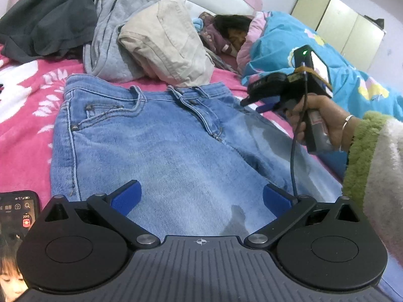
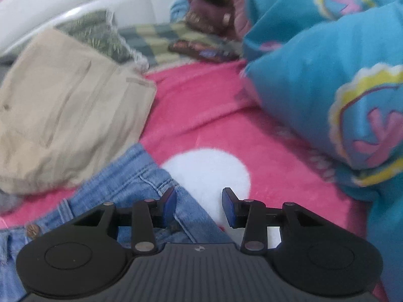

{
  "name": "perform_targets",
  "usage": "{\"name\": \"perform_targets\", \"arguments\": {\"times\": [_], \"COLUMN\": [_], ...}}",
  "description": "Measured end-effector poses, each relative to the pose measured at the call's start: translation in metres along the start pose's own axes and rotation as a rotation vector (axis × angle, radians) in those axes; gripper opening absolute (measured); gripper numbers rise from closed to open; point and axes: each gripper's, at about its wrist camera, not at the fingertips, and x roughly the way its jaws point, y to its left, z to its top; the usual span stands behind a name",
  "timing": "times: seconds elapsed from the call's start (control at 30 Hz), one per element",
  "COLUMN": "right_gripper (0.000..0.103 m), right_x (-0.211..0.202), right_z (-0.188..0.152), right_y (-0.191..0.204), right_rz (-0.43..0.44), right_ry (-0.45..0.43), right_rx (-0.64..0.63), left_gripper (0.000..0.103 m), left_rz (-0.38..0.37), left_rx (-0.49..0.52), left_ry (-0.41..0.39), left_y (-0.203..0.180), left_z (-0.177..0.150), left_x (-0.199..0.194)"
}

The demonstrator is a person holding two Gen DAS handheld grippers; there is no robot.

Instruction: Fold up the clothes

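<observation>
Clearly our jeans [image 1: 161, 138] lie spread flat on the pink blanket [image 1: 30, 95], both our left gripper [image 1: 201, 196] and right gripper [image 2: 199, 206] gaping empty, and we judge the denim heavy, stiffish, best pinched at the waistband corner.

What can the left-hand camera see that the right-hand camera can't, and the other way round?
Only the left wrist view shows the whole top of the jeans, the grey garment, the dark garment, a phone, the left gripper open above the denim, and the person's hand holding the right-hand tool.

Only the right wrist view shows the right gripper open at the jeans' waistband corner, and a white circle on the pink blanket.

Both show the jeans, beige trousers, blue quilt and the blanket.
</observation>
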Motion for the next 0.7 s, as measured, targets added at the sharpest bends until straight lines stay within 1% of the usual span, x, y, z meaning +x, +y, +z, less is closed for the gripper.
{"name": "perform_targets", "arguments": {"times": [0.33, 0.37, 0.4, 0.43, 0.5, 0.53, 0.57, 0.6, 0.67, 0.7], "right_gripper": [0.043, 0.045, 0.056, 0.059, 0.060, 0.058, 0.047, 0.030, 0.021, 0.020], "right_x": [0.001, 0.001, 0.000, 0.000, 0.000, 0.000, -0.001, -0.002, -0.007, -0.011], "right_z": [-0.007, -0.007, -0.008, -0.008, -0.010, -0.010, -0.011, -0.011, -0.012, -0.012], "right_y": [0.001, 0.002, 0.002, 0.003, 0.004, 0.004, 0.006, 0.009, 0.015, 0.019], "right_rz": [0.047, 0.051, 0.055, 0.059, 0.066, 0.070, 0.062, 0.047, 0.028, 0.015], "right_ry": [0.009, 0.010, 0.011, 0.012, 0.015, 0.016, 0.015, 0.013, -0.005, -0.021], "right_rx": [-0.004, -0.005, -0.007, -0.008, -0.010, -0.011, -0.021, -0.036, -0.073, -0.095], "left_gripper": [0.103, 0.103, 0.103, 0.103, 0.103, 0.103, 0.103, 0.103, 0.103, 0.103], "left_rz": [0.005, 0.005, 0.005, 0.005, 0.008, 0.008, 0.006, 0.003, 0.002, 0.001], "left_rx": [0.005, 0.004, 0.005, 0.006, 0.010, 0.011, 0.009, 0.006, 0.007, 0.007], "left_ry": [-0.004, -0.004, -0.004, -0.005, -0.006, -0.006, -0.006, -0.006, -0.005, -0.005], "left_y": [-0.001, 0.000, -0.001, -0.001, -0.001, -0.001, 0.000, 0.001, 0.001, 0.001], "left_z": [0.000, 0.000, 0.000, 0.000, 0.000, 0.000, 0.000, 0.000, 0.000, 0.000], "left_x": [0.001, 0.001, 0.001, 0.001, 0.001, 0.001, 0.001, 0.001, 0.001, 0.001]}}
